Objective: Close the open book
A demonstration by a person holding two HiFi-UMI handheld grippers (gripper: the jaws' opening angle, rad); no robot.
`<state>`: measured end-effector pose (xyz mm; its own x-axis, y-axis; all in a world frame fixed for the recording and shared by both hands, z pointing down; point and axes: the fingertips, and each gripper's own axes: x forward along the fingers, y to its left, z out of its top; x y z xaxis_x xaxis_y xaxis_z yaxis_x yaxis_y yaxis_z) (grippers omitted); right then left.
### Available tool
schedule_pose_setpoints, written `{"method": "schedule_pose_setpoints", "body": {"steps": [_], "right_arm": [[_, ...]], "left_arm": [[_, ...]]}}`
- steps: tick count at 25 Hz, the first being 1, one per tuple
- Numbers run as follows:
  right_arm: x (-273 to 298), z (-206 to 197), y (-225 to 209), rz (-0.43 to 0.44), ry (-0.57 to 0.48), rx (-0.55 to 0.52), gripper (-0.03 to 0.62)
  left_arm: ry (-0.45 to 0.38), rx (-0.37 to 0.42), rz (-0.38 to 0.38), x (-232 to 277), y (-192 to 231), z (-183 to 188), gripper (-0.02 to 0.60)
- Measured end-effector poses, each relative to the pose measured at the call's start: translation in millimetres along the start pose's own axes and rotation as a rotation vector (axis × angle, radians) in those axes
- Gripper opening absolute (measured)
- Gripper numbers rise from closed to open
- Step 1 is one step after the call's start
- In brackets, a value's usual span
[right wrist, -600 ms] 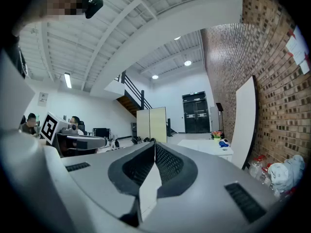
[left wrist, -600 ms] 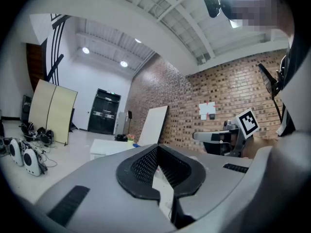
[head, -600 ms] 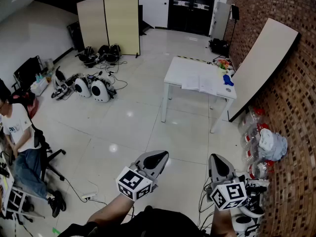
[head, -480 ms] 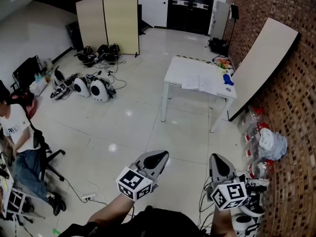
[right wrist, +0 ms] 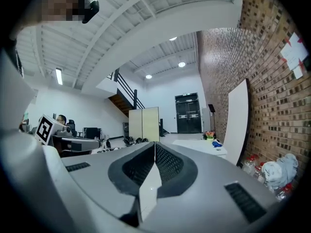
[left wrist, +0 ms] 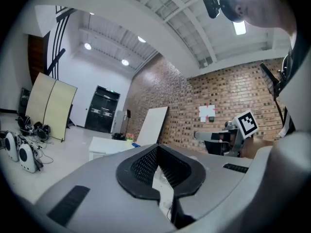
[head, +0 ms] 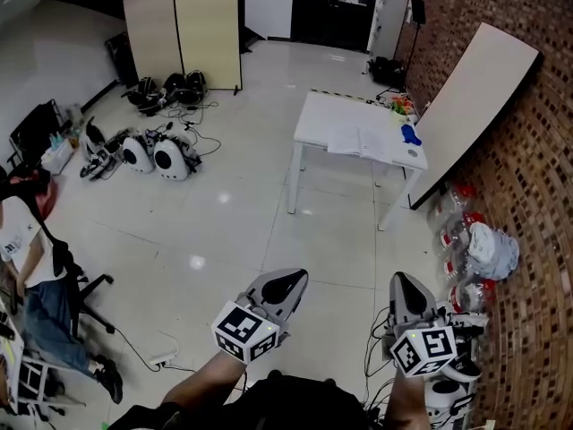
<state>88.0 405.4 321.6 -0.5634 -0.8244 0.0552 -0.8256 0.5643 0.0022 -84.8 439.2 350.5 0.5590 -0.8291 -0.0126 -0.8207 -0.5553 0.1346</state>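
a: open book (head: pixel 363 142) is lying on the white table (head: pixel 319 122), way across the floor. left gripper (head: pixel 285 285) and right gripper (head: pixel 405 292) are both pinched together on nothing. i'd walk right up first, then open a jaw and slide it under one cover to flip it.

b: yep. compared with half a second back, the table sits a touch higher in the head view, and the grippers are in about the same spot.

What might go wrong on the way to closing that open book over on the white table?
Cables trail across the floor close by, so tripping seems possible. The blue thing sits near the open book, so the closing cover might knock it off the table.
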Motion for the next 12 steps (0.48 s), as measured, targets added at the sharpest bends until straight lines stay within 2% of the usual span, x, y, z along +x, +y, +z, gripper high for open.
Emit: {"method": "schedule_pose_setpoints", "body": {"steps": [6,12], "right_arm": [[18.9,-2.1,9.0,-0.003,0.018,-0.022,0.0],[39.8,-3.7,-12.9,-0.011,0.02,-0.027,0.0]], "left_arm": [[0.002,-0.021,-0.013,6.3,23.6,-2.3,-0.005],[0.009,-0.016,-0.016,26.0,37.7,-5.5,-0.005]]}}
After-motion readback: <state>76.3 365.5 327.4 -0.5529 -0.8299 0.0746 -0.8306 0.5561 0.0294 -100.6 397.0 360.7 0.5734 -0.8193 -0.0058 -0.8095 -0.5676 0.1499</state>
